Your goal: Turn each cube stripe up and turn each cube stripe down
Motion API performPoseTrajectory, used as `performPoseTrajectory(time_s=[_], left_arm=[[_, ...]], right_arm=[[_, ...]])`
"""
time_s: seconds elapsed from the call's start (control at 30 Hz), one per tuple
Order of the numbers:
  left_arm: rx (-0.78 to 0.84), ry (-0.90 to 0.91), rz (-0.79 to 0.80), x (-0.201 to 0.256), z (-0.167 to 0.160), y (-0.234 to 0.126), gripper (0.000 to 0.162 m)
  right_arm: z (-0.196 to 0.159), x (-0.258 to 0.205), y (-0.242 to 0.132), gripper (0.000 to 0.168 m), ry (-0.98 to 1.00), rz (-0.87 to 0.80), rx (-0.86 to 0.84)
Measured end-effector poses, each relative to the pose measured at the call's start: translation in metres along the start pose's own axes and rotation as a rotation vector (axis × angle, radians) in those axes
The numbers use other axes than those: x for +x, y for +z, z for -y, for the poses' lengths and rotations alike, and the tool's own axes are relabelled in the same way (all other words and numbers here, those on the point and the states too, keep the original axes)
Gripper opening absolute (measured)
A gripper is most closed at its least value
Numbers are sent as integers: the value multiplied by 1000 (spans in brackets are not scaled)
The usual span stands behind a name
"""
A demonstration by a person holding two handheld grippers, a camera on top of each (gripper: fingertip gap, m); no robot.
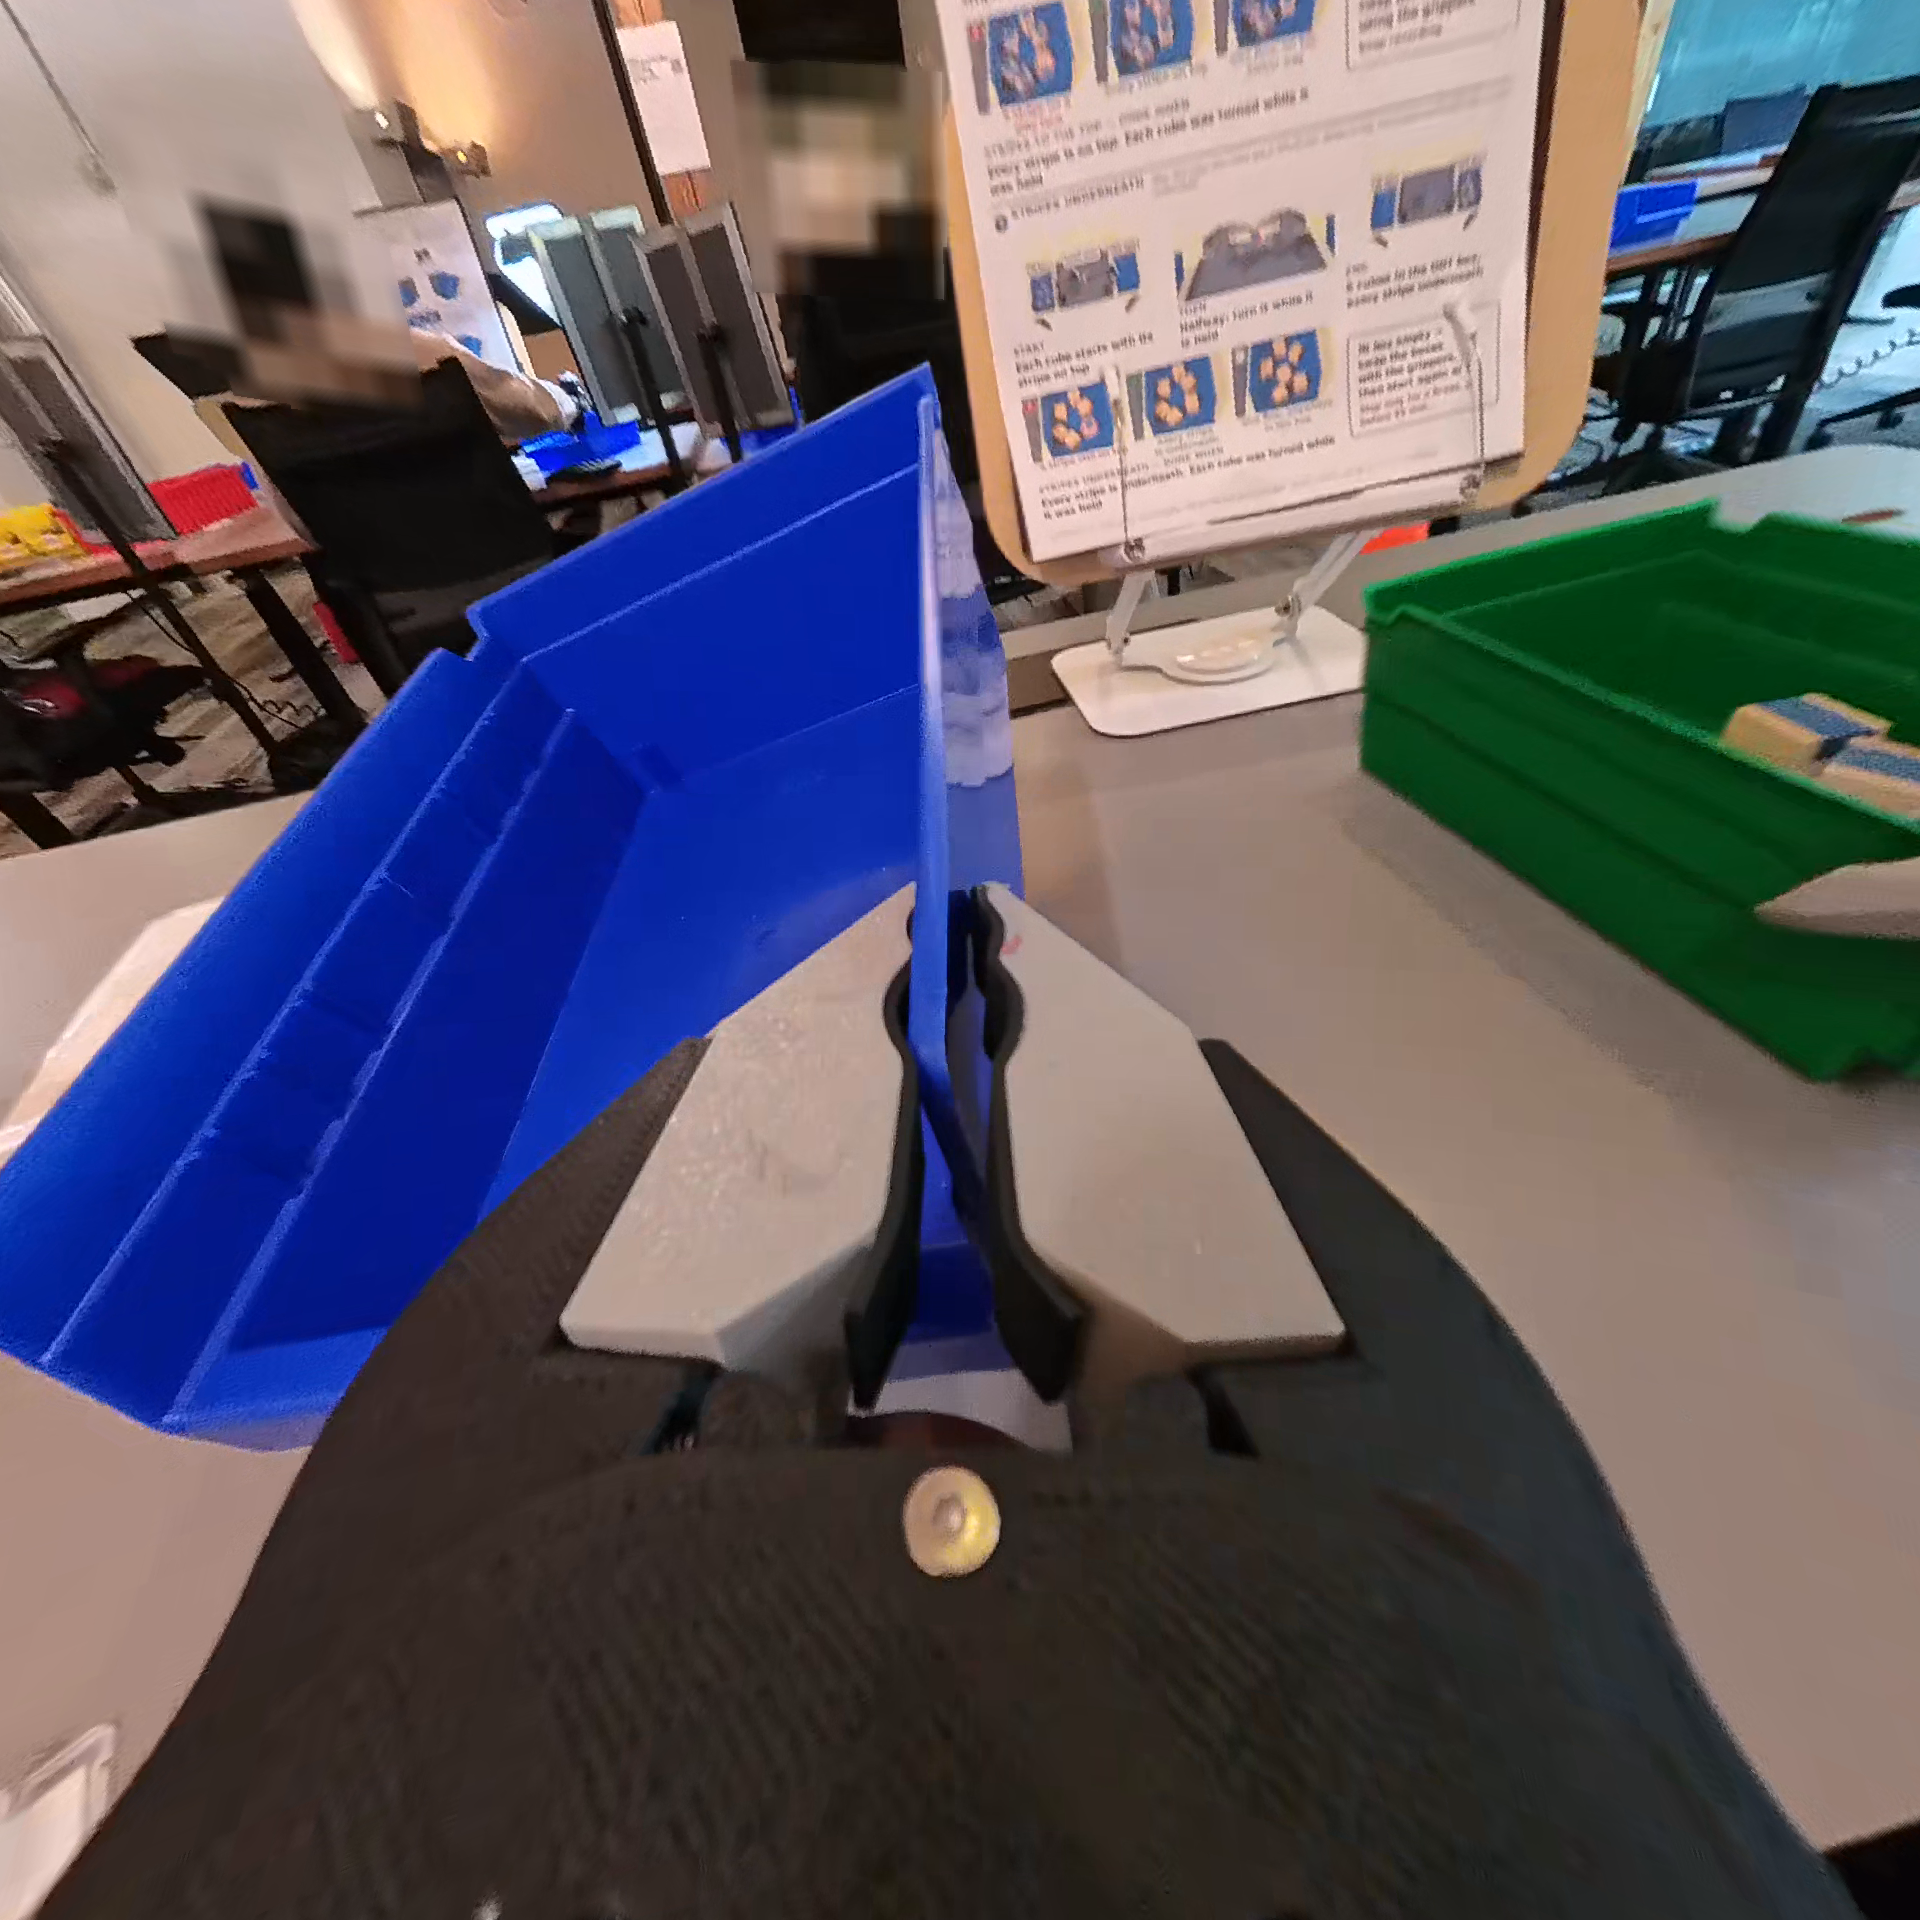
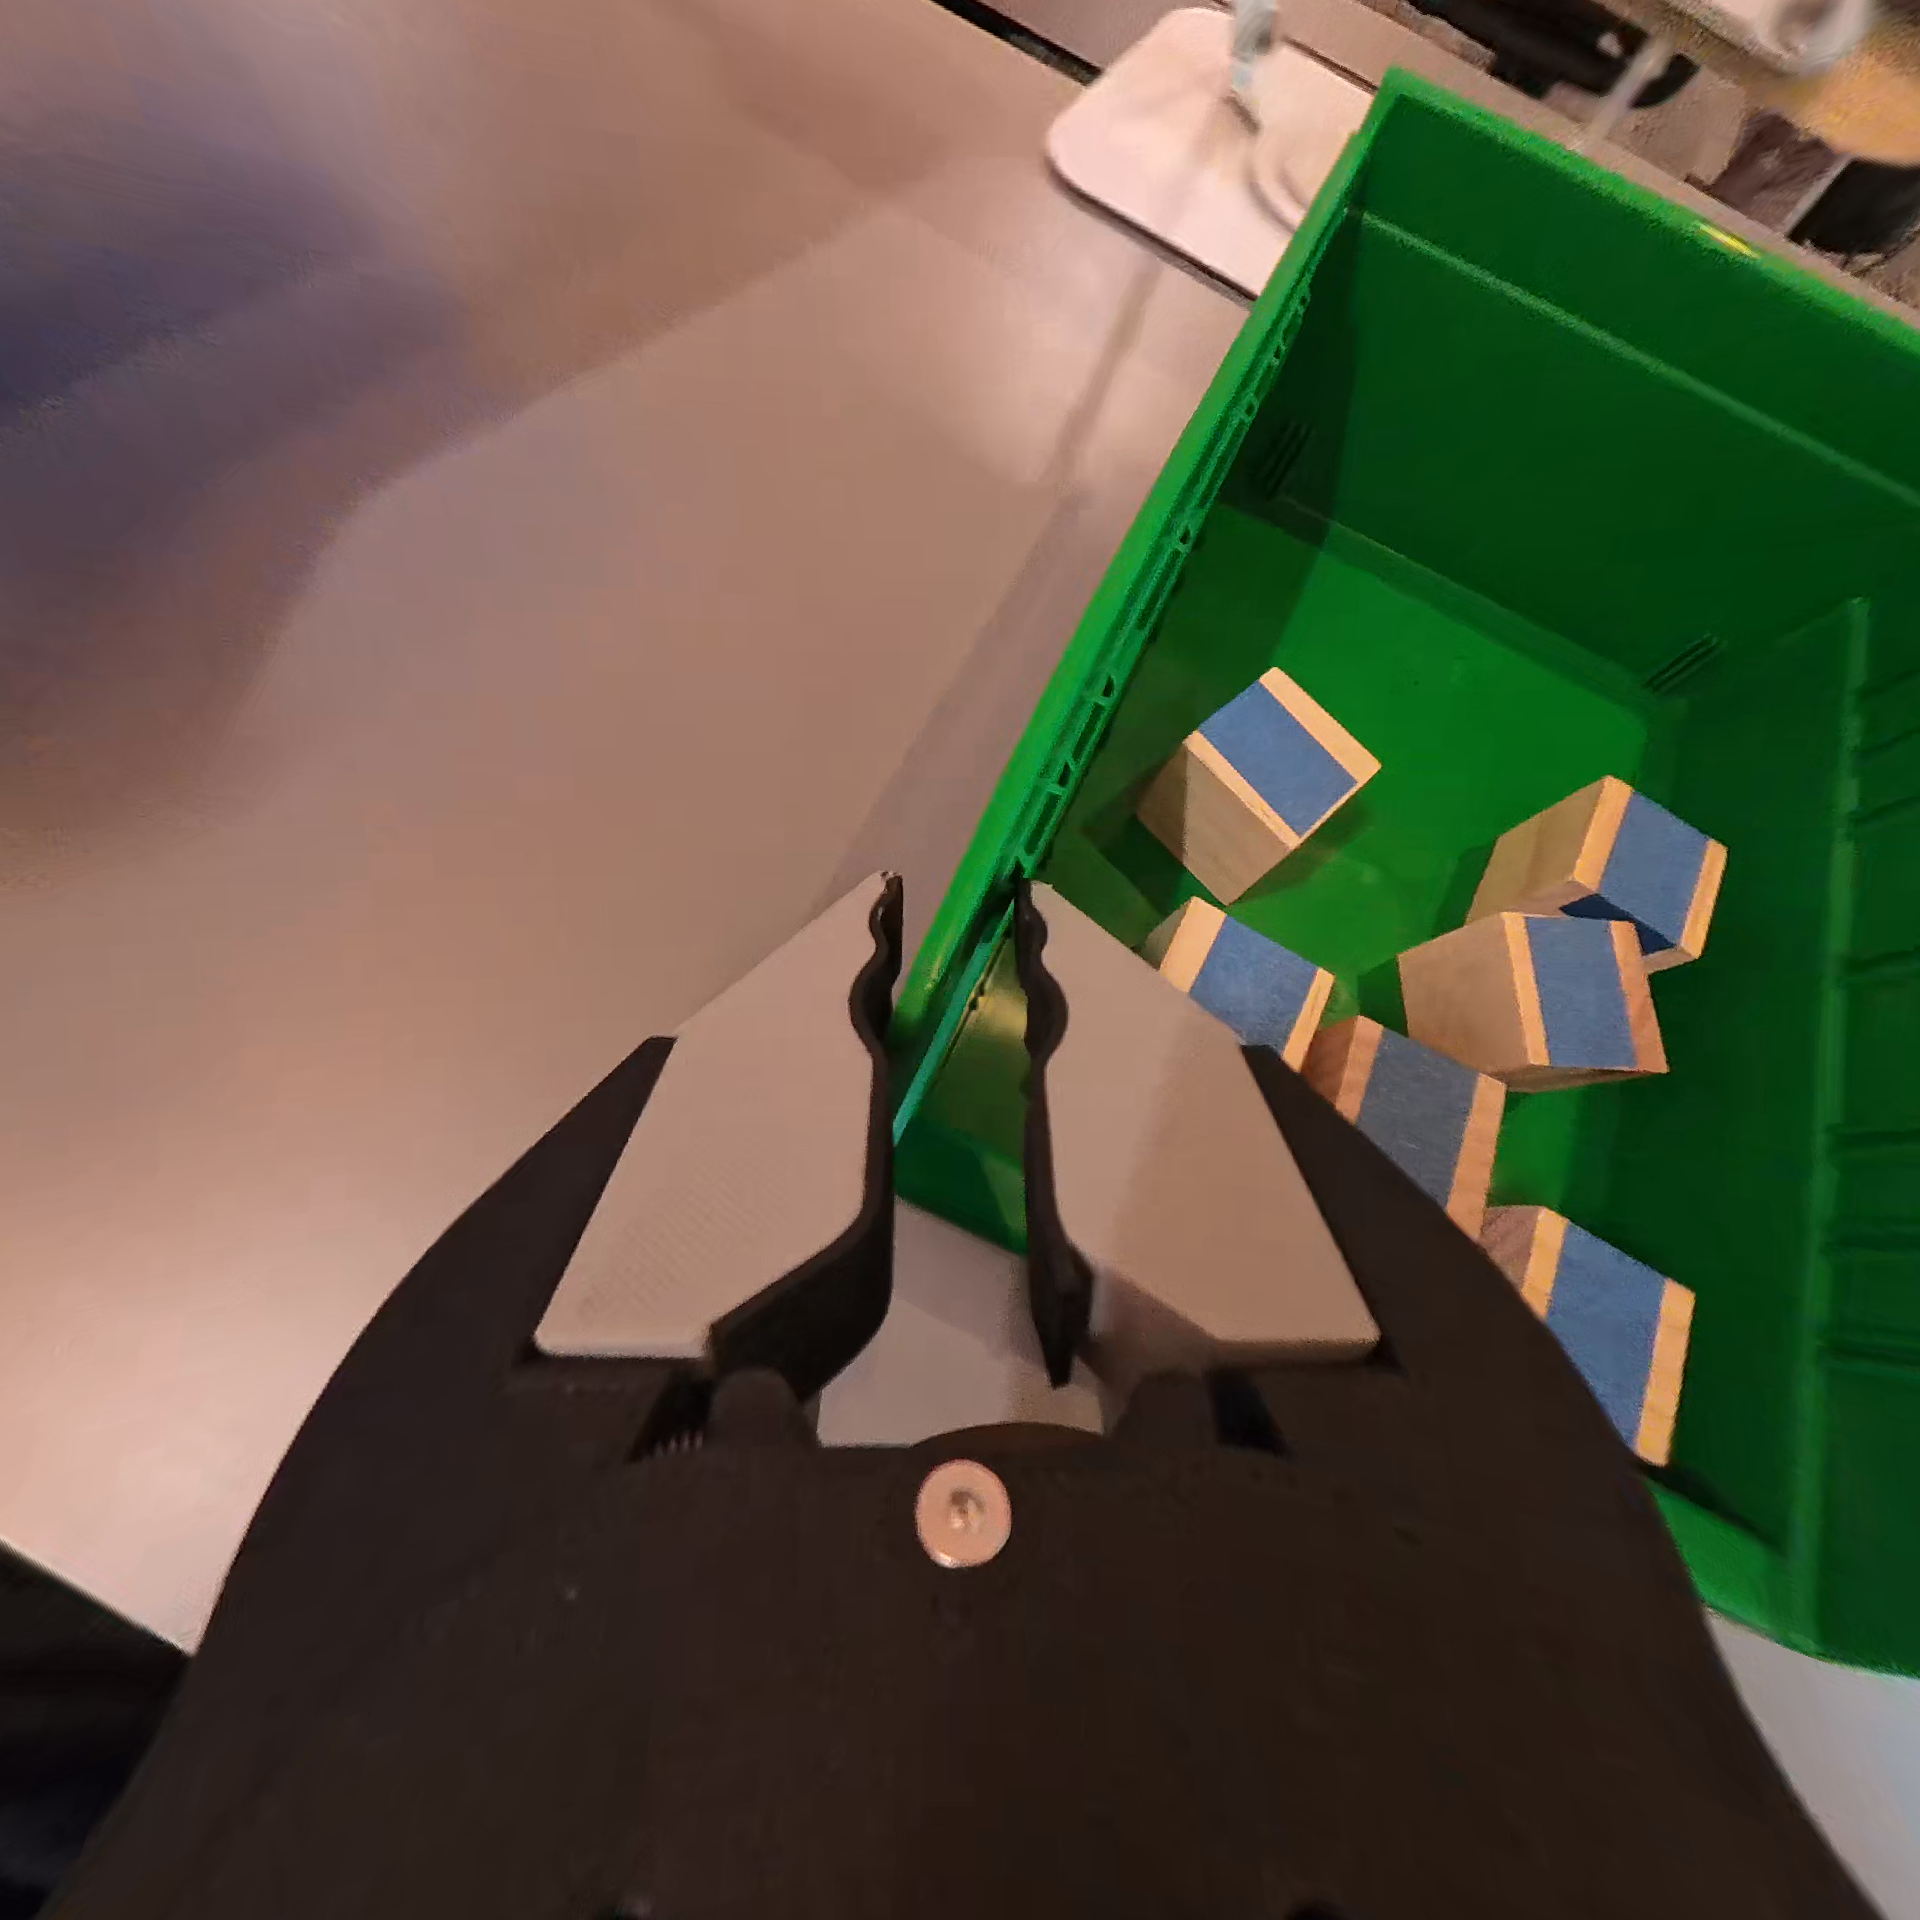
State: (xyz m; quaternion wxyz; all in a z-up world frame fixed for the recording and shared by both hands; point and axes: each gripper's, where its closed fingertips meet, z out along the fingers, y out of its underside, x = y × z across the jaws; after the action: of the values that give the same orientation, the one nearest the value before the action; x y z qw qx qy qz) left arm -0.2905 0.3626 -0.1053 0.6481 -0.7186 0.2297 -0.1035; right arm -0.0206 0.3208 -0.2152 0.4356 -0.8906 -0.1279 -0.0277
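My left gripper (image 1: pixel 951 904) is shut on the right side wall of an empty blue bin (image 1: pixel 727 831), which stands tilted over the grey table (image 1: pixel 1351 1195). My right gripper (image 2: pixel 956 894) straddles the left wall of a green bin (image 2: pixel 1558 416) near its front corner and is shut on it. Several wooden cubes lie in the green bin, each with a blue stripe facing up, such as one cube (image 2: pixel 1262 790) at the back and another cube (image 2: pixel 1600 1330) at the front. The green bin (image 1: pixel 1558 748) and a right fingertip (image 1: pixel 1839 899) also show in the left wrist view.
An instruction sheet on a board (image 1: pixel 1247 260) stands on a white base (image 1: pixel 1205 665) behind the two bins. A white object (image 1: pixel 94 997) lies at the table's left edge. Desks, monitors and chairs are farther back.
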Motion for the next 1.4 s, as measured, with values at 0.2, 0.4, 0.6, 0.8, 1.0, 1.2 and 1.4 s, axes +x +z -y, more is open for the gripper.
performPoseTrajectory(time_s=[0.2,0.4,0.6,0.8,1.0,1.2,1.4], left_arm=[[68,-13,48,-24,23,-27,2],[134,-5,122,-47,41,-50,2],[144,7,156,-59,40,-56,2],[127,-21,141,-61,36,-52,2],[179,7,138,-50,49,-57,2],[221,58,106,-26,64,-63,2],[256,76,27,2,73,-67,2]], right_arm=[[45,-99,30,22,-72,112,-13],[99,-213,56,35,36,414,4],[147,-247,-3,27,40,617,184],[142,-165,-44,24,26,500,364],[87,-34,-12,0,125,230,276],[38,-31,37,0,161,307,60],[25,-103,58,0,141,529,-15]])
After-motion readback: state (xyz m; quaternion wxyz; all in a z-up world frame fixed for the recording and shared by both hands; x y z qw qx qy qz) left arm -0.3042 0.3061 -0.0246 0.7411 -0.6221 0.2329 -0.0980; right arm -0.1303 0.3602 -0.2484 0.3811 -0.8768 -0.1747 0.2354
